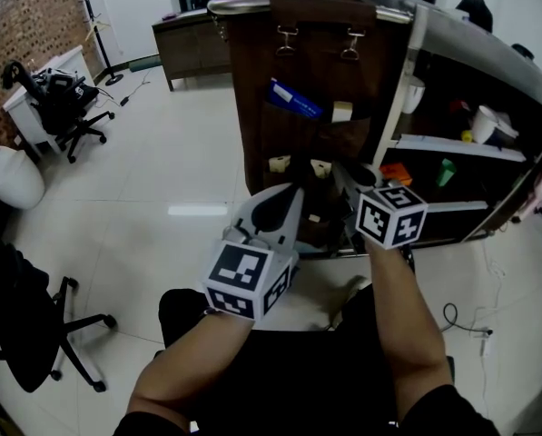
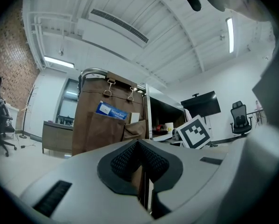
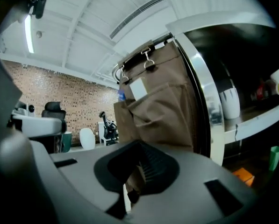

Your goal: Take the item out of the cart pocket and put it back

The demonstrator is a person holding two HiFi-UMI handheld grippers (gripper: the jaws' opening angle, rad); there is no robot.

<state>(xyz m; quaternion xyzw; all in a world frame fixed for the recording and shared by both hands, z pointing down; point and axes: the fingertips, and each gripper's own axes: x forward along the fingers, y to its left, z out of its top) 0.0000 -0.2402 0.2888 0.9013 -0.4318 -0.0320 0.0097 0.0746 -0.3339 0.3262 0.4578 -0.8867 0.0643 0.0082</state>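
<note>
A brown fabric organizer hangs on the end of the cart. Its upper pockets hold a blue packet and a cream card; small pale items sit in the lower pockets. My left gripper is shut just in front of the lower pockets, and it points up at the organizer and the blue packet. My right gripper is shut close to the lower right pocket, and I make out nothing held between its jaws. The right gripper view shows the organizer and the card.
The cart's open shelves at the right carry white cups, a green cup and an orange thing. Office chairs and a white beanbag stand at the left. A cable lies on the floor at the right.
</note>
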